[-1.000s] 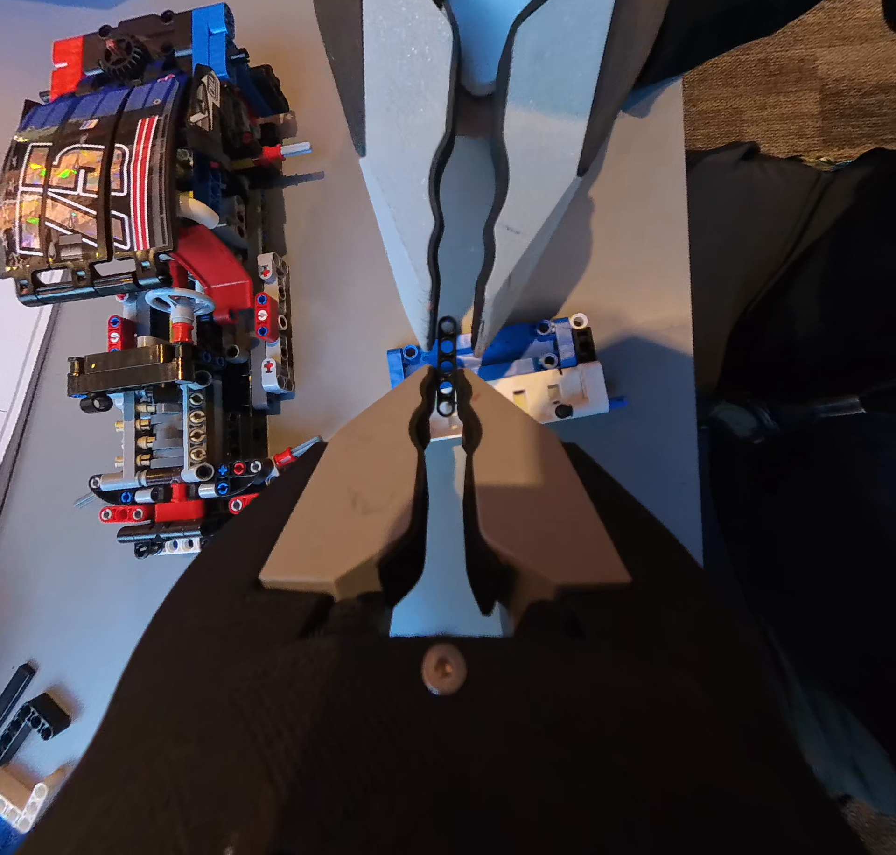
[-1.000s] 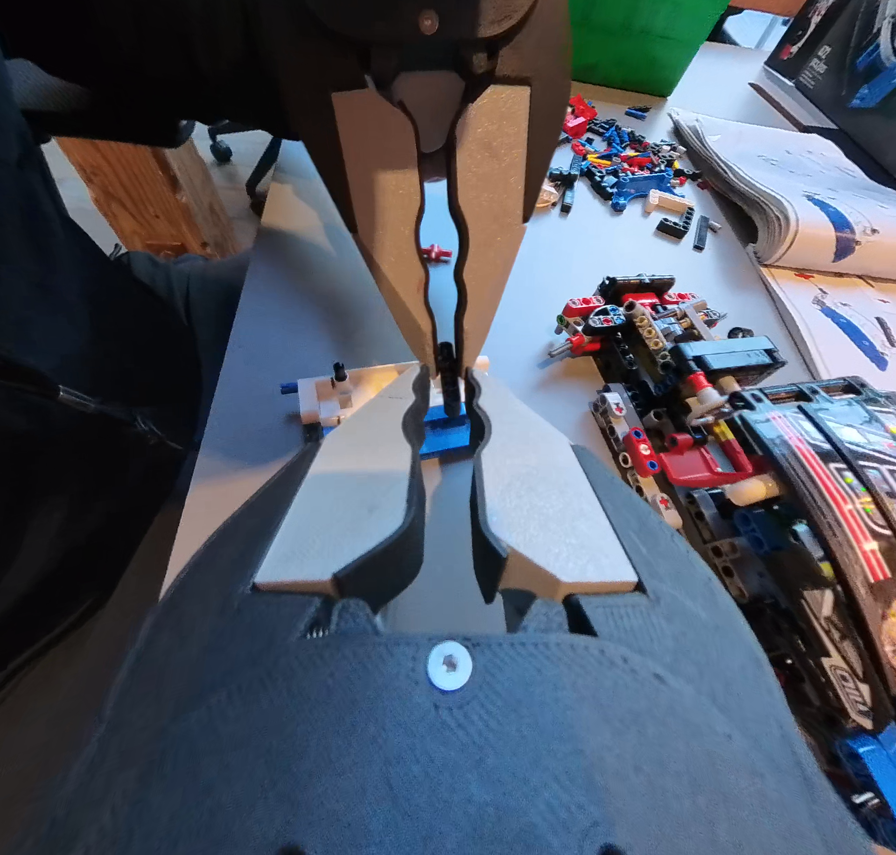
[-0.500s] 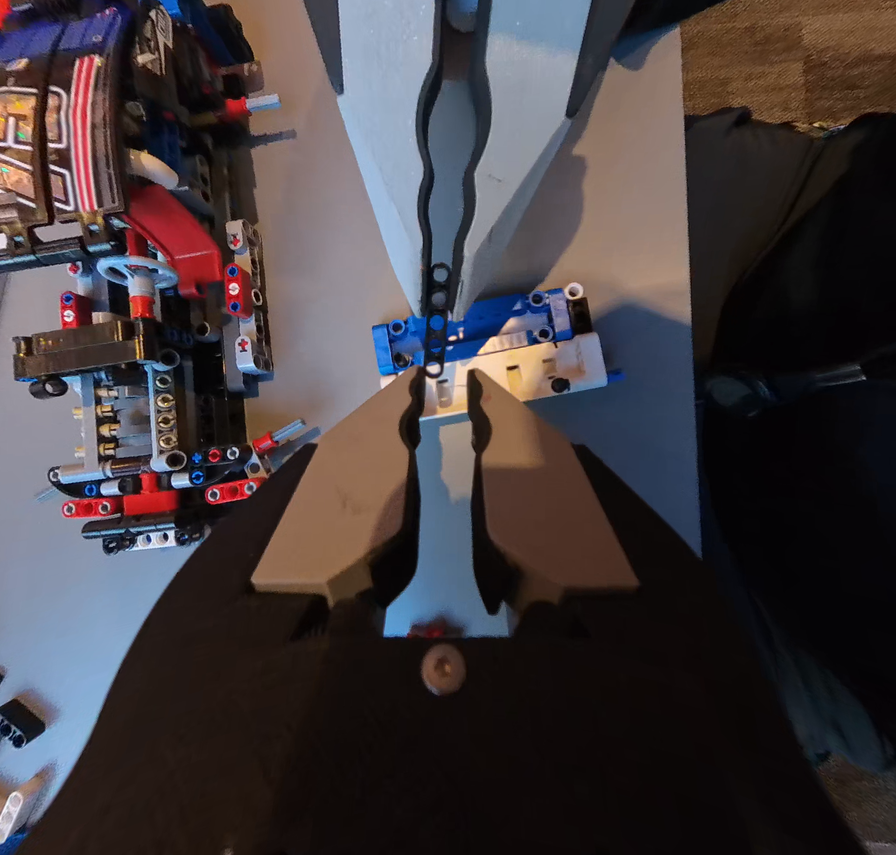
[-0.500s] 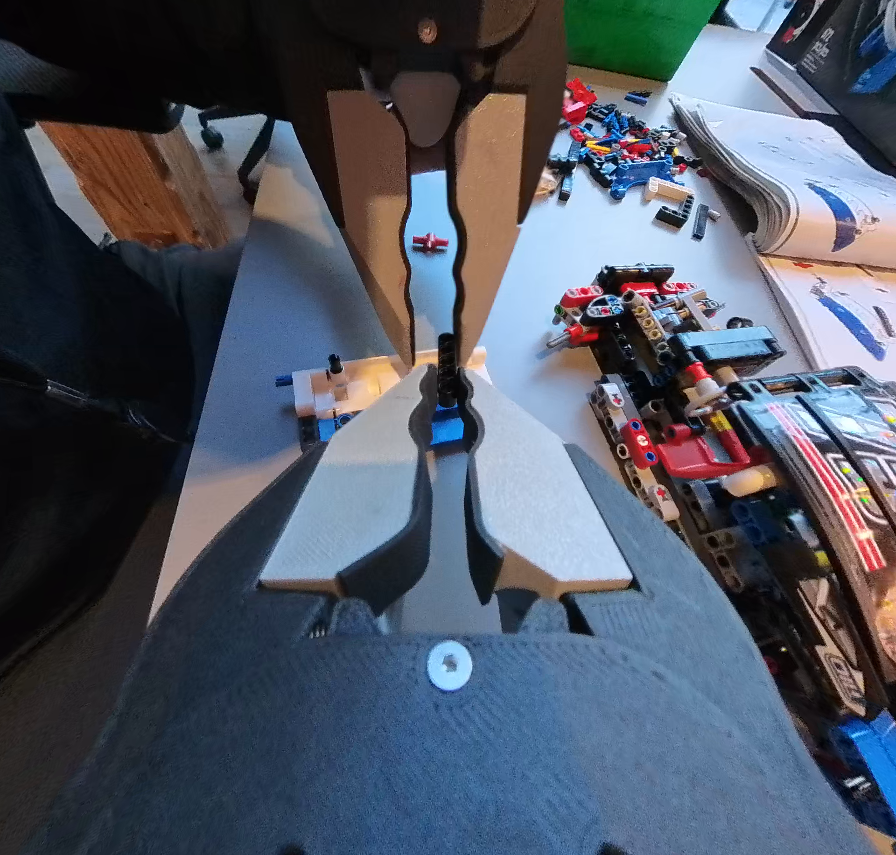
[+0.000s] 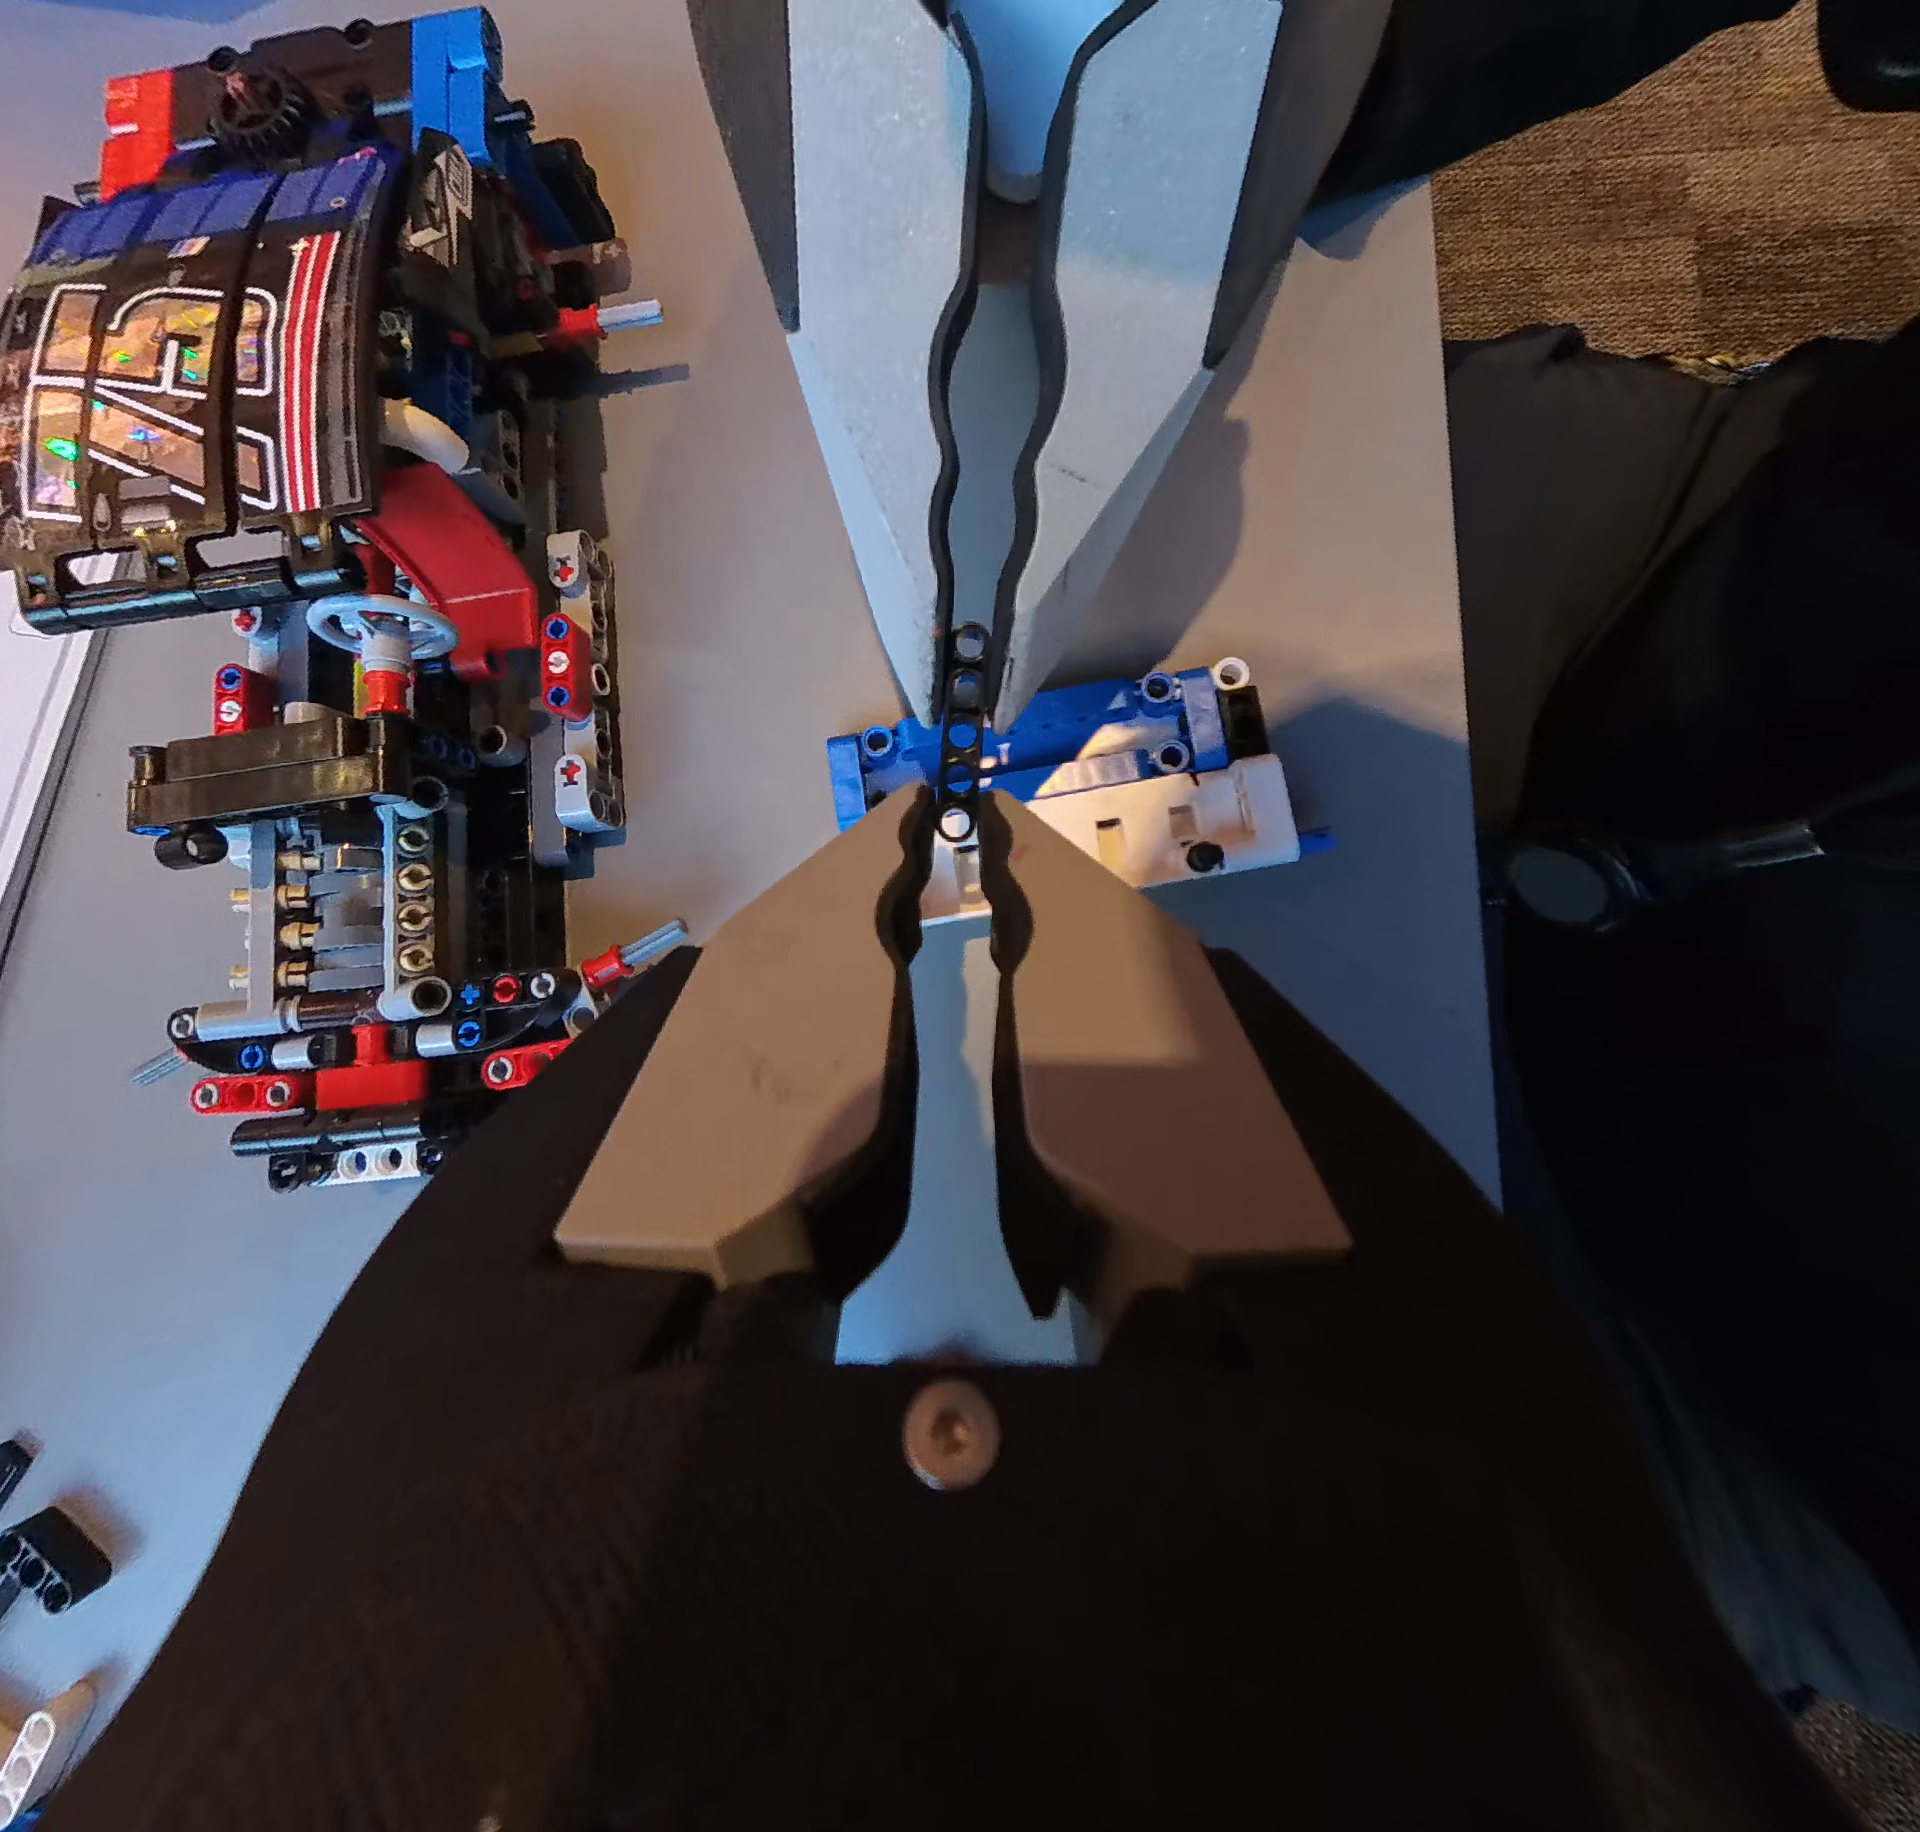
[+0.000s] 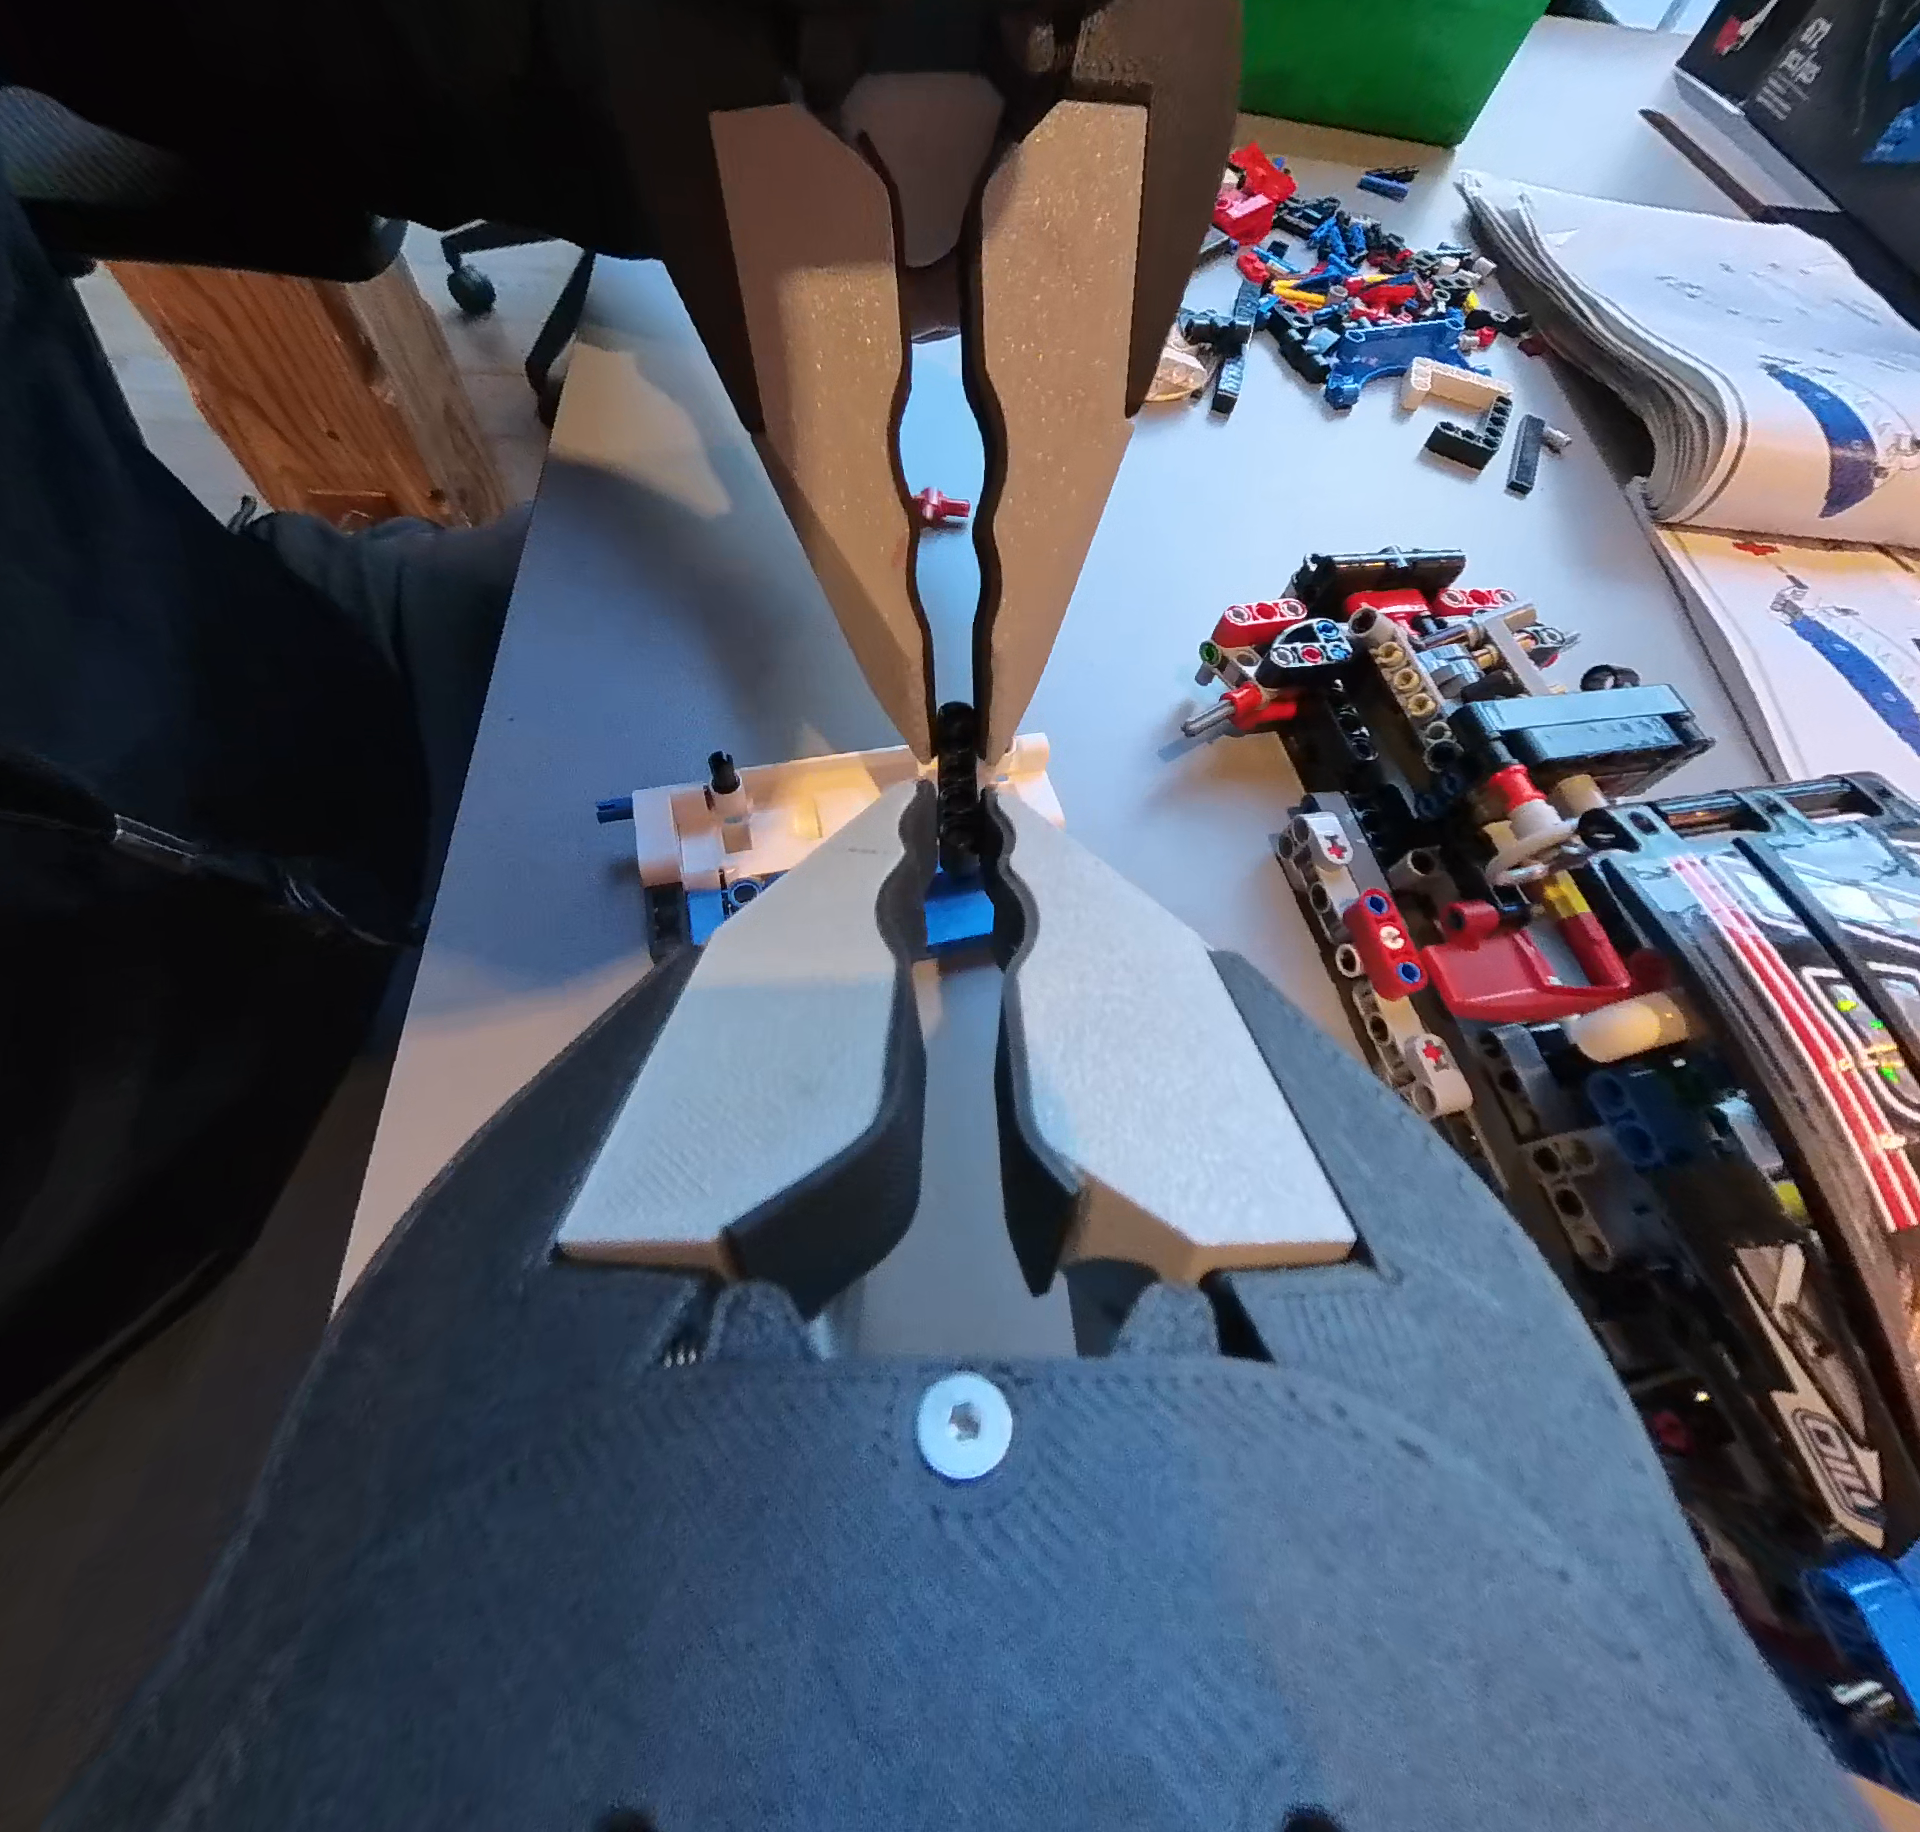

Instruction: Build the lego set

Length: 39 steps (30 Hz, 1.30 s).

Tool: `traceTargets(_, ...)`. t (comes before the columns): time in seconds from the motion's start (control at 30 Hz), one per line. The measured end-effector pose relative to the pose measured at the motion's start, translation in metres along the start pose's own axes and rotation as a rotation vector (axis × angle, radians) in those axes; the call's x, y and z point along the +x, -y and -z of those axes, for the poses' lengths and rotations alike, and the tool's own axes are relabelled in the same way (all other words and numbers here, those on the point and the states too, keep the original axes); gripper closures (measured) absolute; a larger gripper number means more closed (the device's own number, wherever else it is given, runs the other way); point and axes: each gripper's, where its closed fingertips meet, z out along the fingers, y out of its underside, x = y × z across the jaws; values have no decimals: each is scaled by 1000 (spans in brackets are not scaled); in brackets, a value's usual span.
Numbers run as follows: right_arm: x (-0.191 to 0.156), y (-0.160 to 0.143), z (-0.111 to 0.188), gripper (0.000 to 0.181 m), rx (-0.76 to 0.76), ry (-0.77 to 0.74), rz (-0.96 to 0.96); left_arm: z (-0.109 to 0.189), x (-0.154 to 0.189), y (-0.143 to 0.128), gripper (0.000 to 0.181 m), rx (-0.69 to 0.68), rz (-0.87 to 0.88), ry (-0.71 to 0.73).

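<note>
A thin black beam with holes (image 5: 962,733) hangs just above a blue and white sub-assembly (image 5: 1101,738) that lies on the grey table. My left gripper (image 5: 956,814) is shut on the beam's near end. My right gripper (image 5: 966,714) comes from the opposite side and is shut on its far end. In the right wrist view the beam (image 6: 957,785) stands edge-on between my right gripper (image 6: 958,800) and the left gripper (image 6: 962,743), over the sub-assembly (image 6: 769,811). The large car model (image 5: 312,556) lies to the left, also shown in the right wrist view (image 6: 1538,847).
A pile of loose pieces (image 6: 1351,307), an open instruction booklet (image 6: 1725,369) and a green bin (image 6: 1392,16) lie farther along the table. A small red piece (image 6: 940,506) lies behind the grippers. Loose black pieces (image 5: 52,1559) lie near me. The table edge (image 5: 1449,639) runs close to the sub-assembly, with a person's dark clothing beyond. Left and right tips are no more than a few centimetres apart.
Half a second ago my left gripper stood open and drawn back from the beam. Now it is closed on the beam's near end again. The right gripper has kept its hold.
</note>
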Motion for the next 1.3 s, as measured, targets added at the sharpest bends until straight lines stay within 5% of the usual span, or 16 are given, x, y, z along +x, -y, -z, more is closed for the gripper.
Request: traceTargets(1.3,-7,-8,-6,176,-67,9,54,-5,7,-1,177,-20,-4,-19)
